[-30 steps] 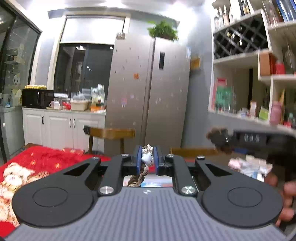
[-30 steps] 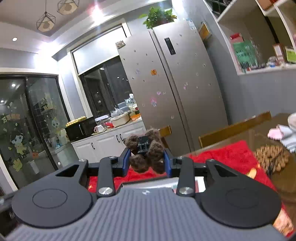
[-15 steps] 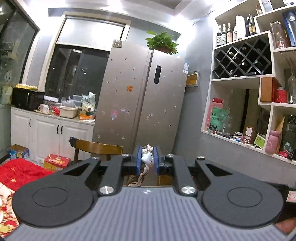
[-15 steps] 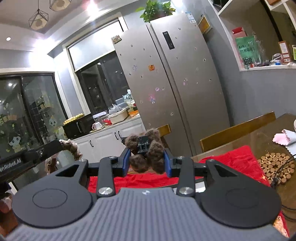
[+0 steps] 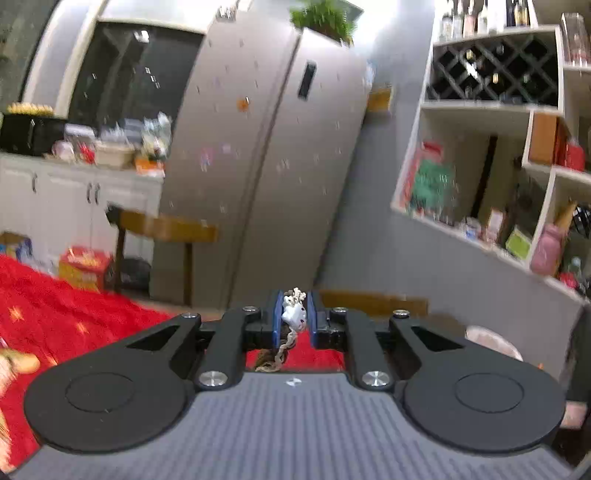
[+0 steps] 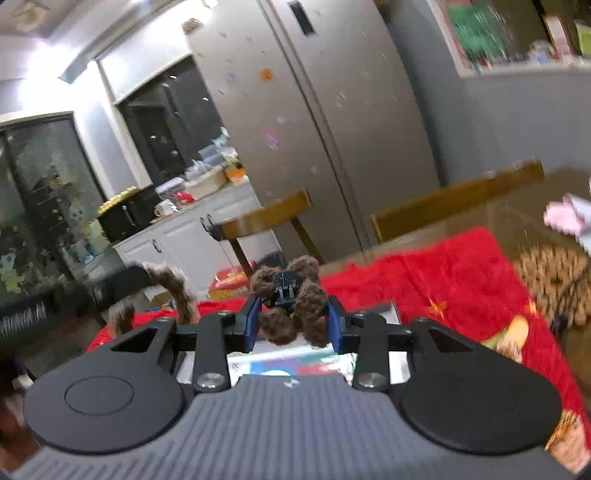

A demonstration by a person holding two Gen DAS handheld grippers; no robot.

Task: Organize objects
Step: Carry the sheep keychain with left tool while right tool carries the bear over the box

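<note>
Left tongs [image 5: 294,316]: blue pads drawn narrow, clamped on a small white charm [image 5: 293,314]; its braided cord [image 5: 281,350] hangs below, betw. the arms.
Right tongs [image 6: 293,319]: blue pads part-closed, gripping a brown fuzzy hair clip [image 6: 291,301]; black clip mechanism shows at its centre, fuzz bulges past both pads.
Other tongs, rt view: left tongs [image 6: 140,282] seen at frame left, blurred, w/ a brownish braided piece at the tip.
Writing: white lettering on that unit's dark body, too blurred to read; no other legible text, shelf pkg labels smeared by motion.
Tabletop [image 6: 517,214]: brown wood, partly under a red cloth [image 6: 443,273] w/ star and cartoon prints; a printed card or booklet [image 6: 295,363] lies on the cloth just under the right tongs.
Tabletop, far rt: a round wood-bead coaster [image 6: 554,280] and a pink item [image 6: 563,218], well apart from the tongs.
Seating: wooden chairs [image 6: 269,218] at the far tabletop edge.
Room: steel two-door fridge [image 5: 266,155] w/ small stickers, potted plant [image 5: 321,18] on top.
Room, left: white cabinets [image 5: 55,195] w/ cluttered top, dark microwave [image 5: 26,129].
Room, rt: white wall shelves [image 5: 517,107] w/ lattice wine rack, bottles, boxes.
</note>
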